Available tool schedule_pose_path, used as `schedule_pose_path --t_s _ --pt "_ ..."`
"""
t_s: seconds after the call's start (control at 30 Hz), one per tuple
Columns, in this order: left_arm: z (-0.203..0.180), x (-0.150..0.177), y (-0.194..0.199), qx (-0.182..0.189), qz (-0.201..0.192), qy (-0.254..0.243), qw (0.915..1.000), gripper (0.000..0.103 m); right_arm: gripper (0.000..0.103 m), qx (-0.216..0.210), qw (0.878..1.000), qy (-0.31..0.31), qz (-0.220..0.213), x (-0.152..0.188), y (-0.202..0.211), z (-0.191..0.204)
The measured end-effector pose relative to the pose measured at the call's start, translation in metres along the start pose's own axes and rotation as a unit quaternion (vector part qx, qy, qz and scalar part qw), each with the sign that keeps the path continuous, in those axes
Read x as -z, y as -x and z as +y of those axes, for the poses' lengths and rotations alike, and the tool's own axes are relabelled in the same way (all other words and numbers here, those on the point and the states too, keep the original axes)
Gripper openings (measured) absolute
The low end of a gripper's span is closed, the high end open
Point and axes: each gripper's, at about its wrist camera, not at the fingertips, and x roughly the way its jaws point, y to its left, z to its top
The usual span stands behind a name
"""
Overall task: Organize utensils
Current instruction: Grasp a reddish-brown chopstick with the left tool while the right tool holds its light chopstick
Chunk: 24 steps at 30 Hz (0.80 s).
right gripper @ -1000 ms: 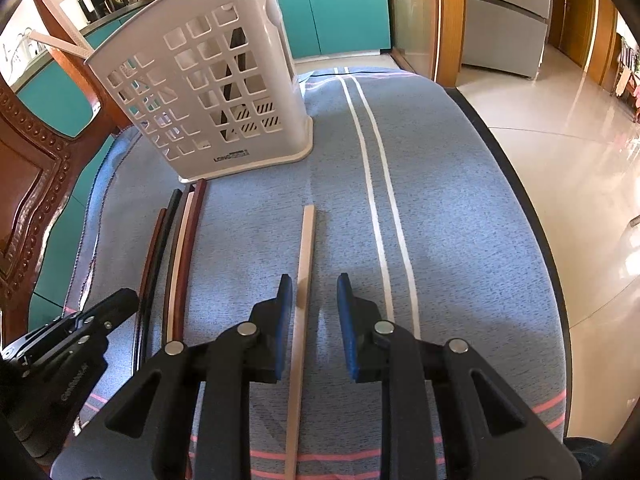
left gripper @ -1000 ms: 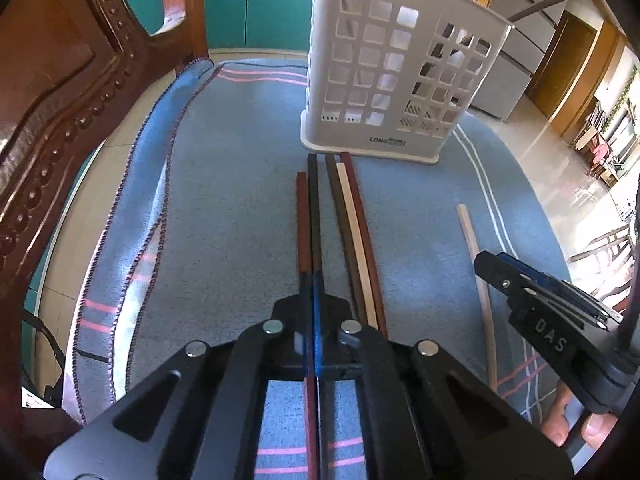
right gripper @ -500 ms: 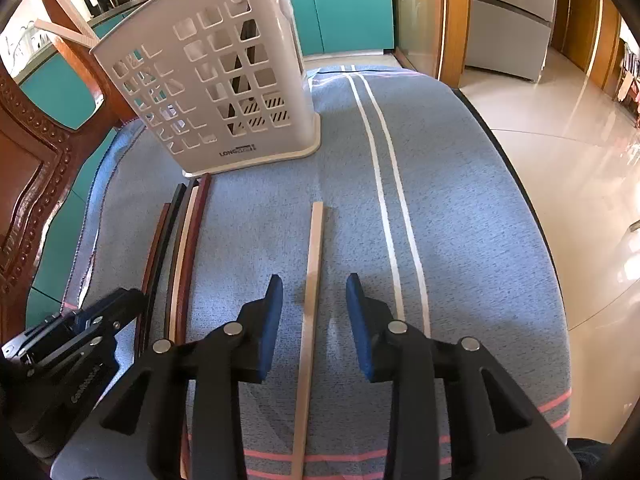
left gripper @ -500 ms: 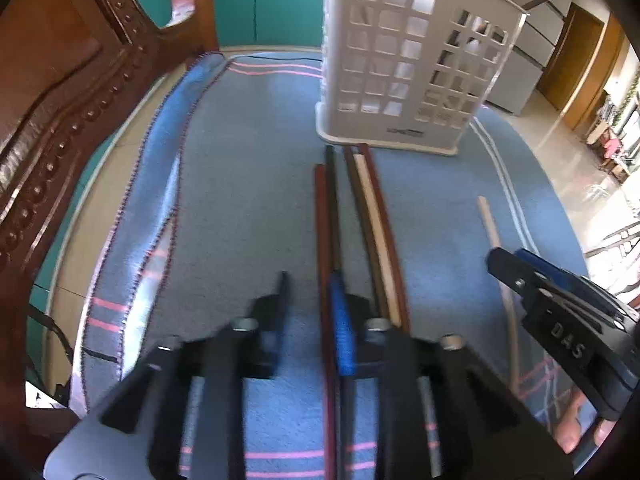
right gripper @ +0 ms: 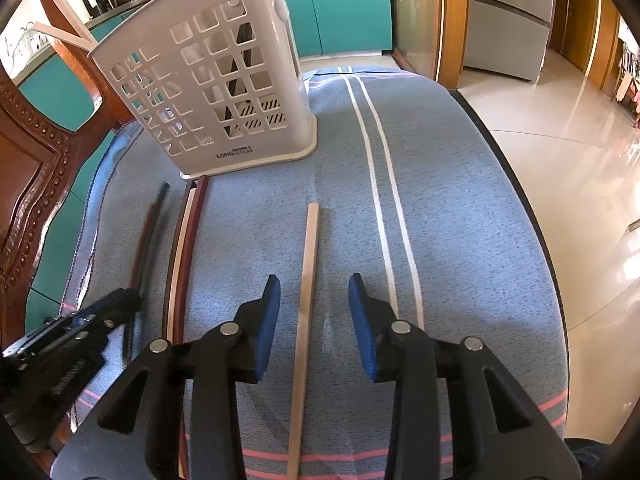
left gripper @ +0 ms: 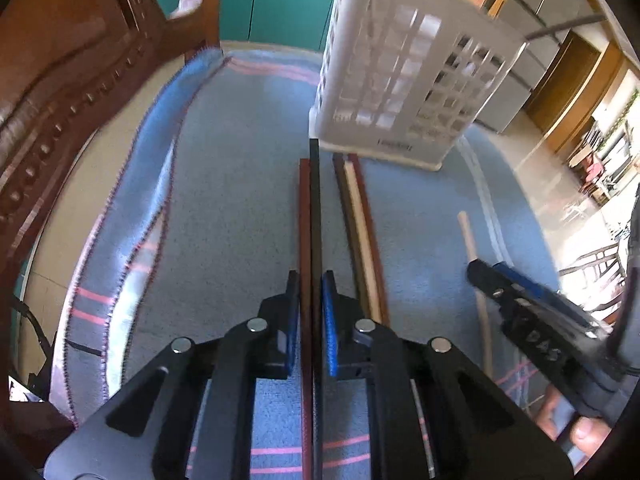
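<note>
Several chopsticks lie on a blue cloth in front of a white slotted utensil basket (left gripper: 404, 80), which also shows in the right wrist view (right gripper: 216, 92). My left gripper (left gripper: 311, 292) is narrowly open around a red-brown chopstick (left gripper: 305, 208) and a black chopstick (left gripper: 315, 200). Beside them lie a dark, a cream and a red-brown chopstick (left gripper: 360, 216). My right gripper (right gripper: 314, 296) is open, its fingers on either side of a light wooden chopstick (right gripper: 310, 256) without touching it. That chopstick (left gripper: 472, 248) and the right gripper (left gripper: 532, 312) show in the left wrist view.
A carved wooden chair back (left gripper: 68, 80) stands at the left edge of the cloth (right gripper: 460, 220). White stripes (right gripper: 384, 200) run along the cloth right of my right gripper. The table edge drops to a tiled floor (right gripper: 580, 140) on the right.
My left gripper went from shut on the red-brown and black chopsticks to open, then narrowed around them. My right gripper has opened wider around the light chopstick. The basket looks nearer.
</note>
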Motion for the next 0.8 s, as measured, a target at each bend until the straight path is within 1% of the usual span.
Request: schedule_pose_path --t_s 0.1,0.2,0.43,0.57,0.67,0.7,0.8 --pt "0.002 -0.004 0.016 0.021 -0.016 -0.001 0.9997 0.013 0.035 -0.002 1.000 0.001 -0.002 0.000 0.003 -0.002" --pt "0.005 -0.004 0.022 0.026 -0.019 0.000 0.9995 0.013 0.035 -0.002 1.000 0.000 -0.001 0.000 0.003 -0.002" --pt "0.015 -0.006 0.011 0.004 -0.006 0.014 0.9999 0.013 0.035 0.000 1.000 0.002 -0.001 -0.001 0.003 -0.001" --pt "0.019 -0.004 0.004 -0.014 0.003 0.018 0.9997 0.013 0.035 0.018 1.000 0.012 0.005 0.000 -0.001 0.002" --pt "0.022 -0.006 -0.011 -0.020 0.020 0.020 0.9994 0.018 0.035 0.029 0.999 0.022 0.006 -0.001 -0.004 0.002" --pt "0.021 -0.007 -0.014 -0.020 0.023 0.020 0.9993 0.020 0.035 0.028 0.999 0.024 0.007 -0.002 -0.004 0.002" --pt "0.018 -0.010 -0.020 -0.026 0.023 0.014 0.9993 0.023 0.035 0.012 1.000 0.014 0.012 -0.005 -0.004 -0.005"
